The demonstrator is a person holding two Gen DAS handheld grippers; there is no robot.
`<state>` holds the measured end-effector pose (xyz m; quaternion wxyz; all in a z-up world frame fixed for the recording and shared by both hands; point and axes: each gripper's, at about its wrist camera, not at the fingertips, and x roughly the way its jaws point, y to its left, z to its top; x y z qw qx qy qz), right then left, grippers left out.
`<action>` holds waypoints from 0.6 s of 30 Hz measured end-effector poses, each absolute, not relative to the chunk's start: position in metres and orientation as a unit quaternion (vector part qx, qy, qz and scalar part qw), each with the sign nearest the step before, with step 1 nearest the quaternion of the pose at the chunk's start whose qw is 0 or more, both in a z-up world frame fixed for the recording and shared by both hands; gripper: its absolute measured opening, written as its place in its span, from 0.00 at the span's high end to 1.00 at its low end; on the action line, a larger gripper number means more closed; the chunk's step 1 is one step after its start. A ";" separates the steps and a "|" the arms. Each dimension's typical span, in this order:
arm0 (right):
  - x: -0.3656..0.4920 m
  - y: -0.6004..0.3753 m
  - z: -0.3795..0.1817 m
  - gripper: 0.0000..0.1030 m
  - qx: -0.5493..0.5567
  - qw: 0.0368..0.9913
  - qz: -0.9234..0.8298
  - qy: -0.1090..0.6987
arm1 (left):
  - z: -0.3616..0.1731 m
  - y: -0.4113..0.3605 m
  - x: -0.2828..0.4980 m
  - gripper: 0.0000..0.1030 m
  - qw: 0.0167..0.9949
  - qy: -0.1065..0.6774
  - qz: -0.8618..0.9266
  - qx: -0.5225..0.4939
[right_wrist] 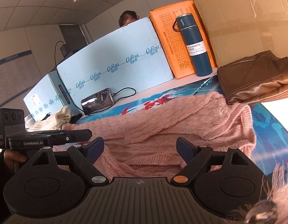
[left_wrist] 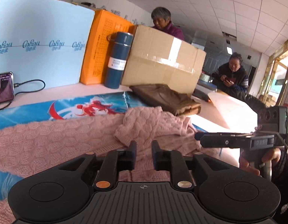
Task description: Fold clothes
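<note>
A pink cable-knit sweater lies spread and partly folded over on a blue printed mat. My left gripper hovers just above its bunched middle; the jaws stand apart with only the cloth below showing in the gap. My right gripper stands wide open over the pink sweater, near its ribbed hem, with nothing between its fingers. Each gripper shows side-on in the other's view: the right gripper at the sweater's right edge, the left gripper at its left. A folded brown garment lies beyond.
Along the back stand a cardboard box, a blue vacuum bottle, an orange box and a light blue carton. A phone on a cable and a cream garment lie at left. People sit behind.
</note>
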<state>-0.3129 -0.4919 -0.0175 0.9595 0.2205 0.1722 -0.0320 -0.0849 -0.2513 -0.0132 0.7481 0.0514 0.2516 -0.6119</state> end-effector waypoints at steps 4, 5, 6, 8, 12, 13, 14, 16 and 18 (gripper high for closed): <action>-0.312 -0.491 -0.019 0.19 0.222 0.959 -0.029 0.172 | -0.023 -0.262 -0.090 0.13 0.760 0.236 -0.597 0.104; -0.312 -0.490 -0.019 0.18 0.222 0.959 -0.029 0.173 | -0.026 -0.266 -0.089 0.13 0.751 0.244 -0.604 0.104; -0.312 -0.491 -0.020 0.18 0.223 0.959 -0.031 0.173 | -0.028 -0.270 -0.089 0.13 0.742 0.252 -0.612 0.105; -0.312 -0.492 -0.021 0.18 0.225 0.958 -0.033 0.174 | -0.034 -0.279 -0.092 0.16 0.722 0.265 -0.628 0.116; -0.313 -0.492 -0.024 0.18 0.227 0.957 -0.038 0.176 | -0.030 -0.281 -0.100 0.93 0.704 0.255 -0.653 0.113; -0.314 -0.494 -0.024 0.18 0.228 0.957 -0.040 0.176 | -0.024 -0.277 -0.101 0.93 0.700 0.247 -0.663 0.094; -0.315 -0.495 -0.025 0.18 0.229 0.957 -0.041 0.175 | -0.015 -0.273 -0.103 0.93 0.694 0.240 -0.675 0.067; -0.316 -0.497 -0.026 0.18 0.232 0.956 -0.047 0.176 | 0.000 -0.266 -0.105 0.93 0.697 0.218 -0.683 0.035; -0.316 -0.499 -0.027 0.18 0.232 0.955 -0.052 0.177 | 0.009 -0.265 -0.102 0.93 0.719 0.202 -0.664 0.033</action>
